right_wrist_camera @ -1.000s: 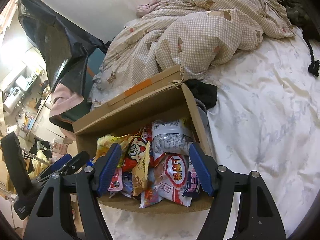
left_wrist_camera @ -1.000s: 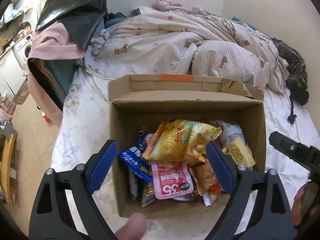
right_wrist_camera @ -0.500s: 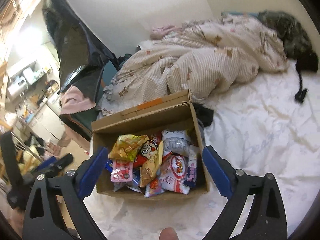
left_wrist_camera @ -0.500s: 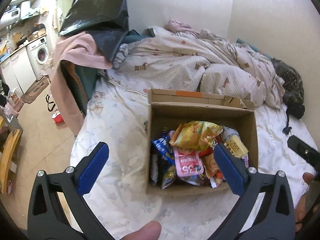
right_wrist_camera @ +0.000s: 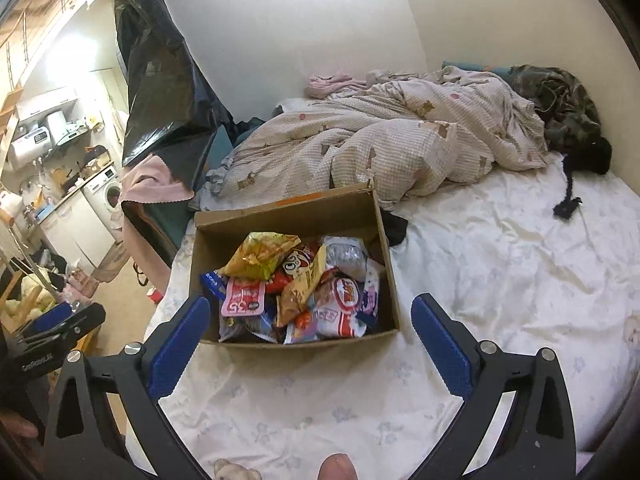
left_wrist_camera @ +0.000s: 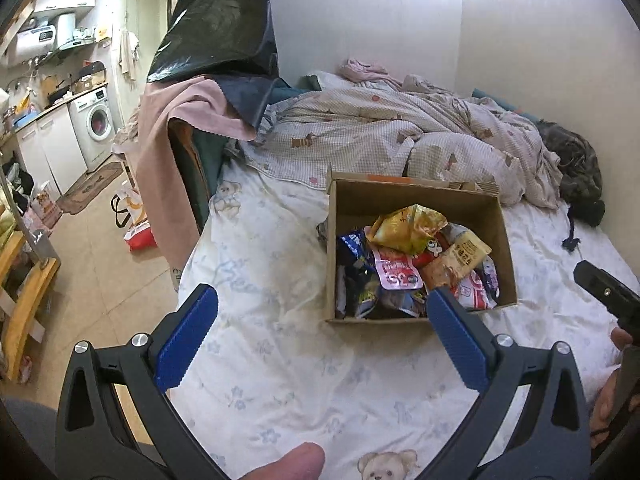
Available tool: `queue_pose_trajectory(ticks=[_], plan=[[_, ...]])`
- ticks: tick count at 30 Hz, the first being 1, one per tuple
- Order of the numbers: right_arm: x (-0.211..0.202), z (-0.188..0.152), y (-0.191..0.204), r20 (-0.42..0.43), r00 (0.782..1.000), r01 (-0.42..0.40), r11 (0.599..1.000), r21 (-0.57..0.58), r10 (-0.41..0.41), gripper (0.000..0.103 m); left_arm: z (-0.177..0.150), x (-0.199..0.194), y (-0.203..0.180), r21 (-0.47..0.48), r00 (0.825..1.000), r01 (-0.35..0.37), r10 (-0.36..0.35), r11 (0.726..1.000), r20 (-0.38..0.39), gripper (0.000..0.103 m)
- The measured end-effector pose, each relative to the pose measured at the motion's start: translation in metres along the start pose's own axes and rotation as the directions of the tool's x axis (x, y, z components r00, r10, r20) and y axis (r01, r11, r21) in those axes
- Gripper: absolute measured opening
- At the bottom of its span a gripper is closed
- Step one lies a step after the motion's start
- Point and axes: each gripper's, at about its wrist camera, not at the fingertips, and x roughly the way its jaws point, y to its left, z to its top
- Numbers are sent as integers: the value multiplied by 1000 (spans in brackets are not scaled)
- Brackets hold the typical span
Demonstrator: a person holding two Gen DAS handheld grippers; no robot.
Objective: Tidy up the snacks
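A cardboard box (left_wrist_camera: 416, 196) is sitting on the bed (left_wrist_camera: 280, 360), open at the top and holding a heap of snack packets (left_wrist_camera: 416, 264). A yellow packet (left_wrist_camera: 406, 226) is lying on top of the heap toward the far side, with a pink pouch (left_wrist_camera: 396, 274) lying just below it and a blue packet (left_wrist_camera: 352, 244) resting against the box's left wall. A rumpled checked duvet (left_wrist_camera: 400, 140) is lying beyond the box, touching its far flap.

The left hand-held gripper (left_wrist_camera: 322, 336) is hovering above the sheet on the near side of the box, its blue-padded fingers (left_wrist_camera: 186, 336) standing wide apart and holding nothing. The right hand-held gripper (right_wrist_camera: 306, 344) is likewise hovering on the near side of the box (right_wrist_camera: 296, 216), fingers (right_wrist_camera: 438, 346) spread wide and gripping nothing, with the box's near edge showing between them. Neither is touching the box or the packets (right_wrist_camera: 296, 288).

A black plastic bag (left_wrist_camera: 216, 28) is hanging at the bed's left side over a pink cloth (left_wrist_camera: 188, 108). A washing machine (left_wrist_camera: 94, 124) is standing in the kitchen area at far left.
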Motion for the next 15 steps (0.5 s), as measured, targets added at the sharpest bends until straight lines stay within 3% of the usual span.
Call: queue_pose_trajectory(ticks=[7, 15], plan=[[-10, -21, 2, 8, 999, 47, 999, -4, -47, 103, -20, -13, 3, 4, 999, -15, 15, 1000, 36, 103], [1, -23, 6, 11, 997, 75, 997, -20, -75, 103, -23, -1, 0, 1, 1000, -1, 1, 1000, 18, 103]])
